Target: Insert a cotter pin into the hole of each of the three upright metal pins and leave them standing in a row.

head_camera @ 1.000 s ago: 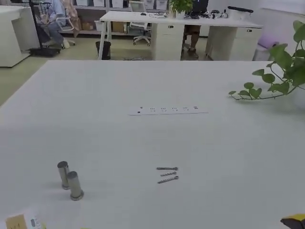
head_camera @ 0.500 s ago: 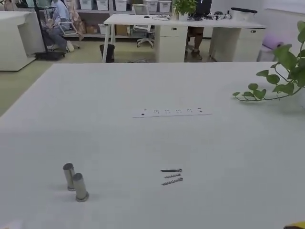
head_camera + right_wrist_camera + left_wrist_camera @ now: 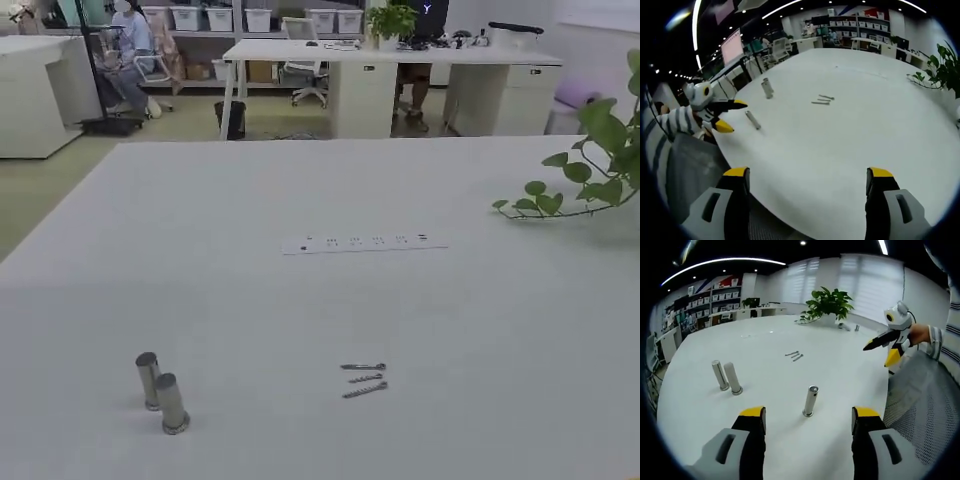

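Metal pin (image 3: 811,399) upright just before left tongs (image 3: 810,414), spread | right tongs (image 3: 808,173) spread, cotter pins (image 3: 822,99) well ahead

1. left gripper (image 3: 810,412): jaws spread wide, nothing between them, hovering over the near edge of the workbench (image 3: 840,370), aimed across it.
2. right gripper (image 3: 808,173): jaws wide apart, empty, just off that same edge, aimed across the workbench.
3. In the left gripper view, a hand (image 3: 918,333) with a striped sleeve (image 3: 940,340) holds the right gripper.
4. Grippers well apart along the edge.
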Action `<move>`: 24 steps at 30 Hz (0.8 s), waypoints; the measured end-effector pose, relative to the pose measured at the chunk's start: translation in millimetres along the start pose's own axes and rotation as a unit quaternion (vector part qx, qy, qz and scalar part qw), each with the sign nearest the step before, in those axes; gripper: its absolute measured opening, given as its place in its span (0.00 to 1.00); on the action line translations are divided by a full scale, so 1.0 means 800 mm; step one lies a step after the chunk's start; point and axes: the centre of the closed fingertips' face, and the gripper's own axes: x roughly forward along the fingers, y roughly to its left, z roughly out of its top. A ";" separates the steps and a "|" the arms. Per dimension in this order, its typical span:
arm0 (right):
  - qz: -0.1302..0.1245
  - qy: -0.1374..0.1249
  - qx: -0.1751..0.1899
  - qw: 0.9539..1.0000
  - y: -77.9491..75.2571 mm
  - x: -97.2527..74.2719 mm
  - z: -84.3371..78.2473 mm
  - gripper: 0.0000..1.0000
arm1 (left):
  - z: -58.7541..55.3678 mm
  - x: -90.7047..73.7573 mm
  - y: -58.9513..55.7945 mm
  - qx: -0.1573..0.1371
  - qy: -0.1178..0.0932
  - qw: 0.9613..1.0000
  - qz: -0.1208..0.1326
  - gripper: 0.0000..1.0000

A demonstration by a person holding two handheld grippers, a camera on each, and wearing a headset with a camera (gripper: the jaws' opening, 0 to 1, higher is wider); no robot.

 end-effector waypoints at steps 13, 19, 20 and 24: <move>0.016 0.002 -0.005 1.000 0.001 0.006 0.002 0.98 | -0.021 -0.002 0.000 -0.052 0.021 0.998 0.008 0.93; 0.017 0.002 -0.005 1.000 -0.003 0.004 0.002 0.98 | -0.025 -0.005 0.003 -0.062 0.033 0.997 0.027 0.99; 0.016 0.000 -0.004 1.000 -0.004 0.004 0.003 0.98 | -0.025 -0.006 0.004 -0.064 0.034 0.997 0.028 0.99; 0.019 -0.005 -0.002 1.000 -0.006 -0.001 0.009 0.98 | -0.023 -0.008 0.005 -0.079 0.028 0.996 0.034 0.99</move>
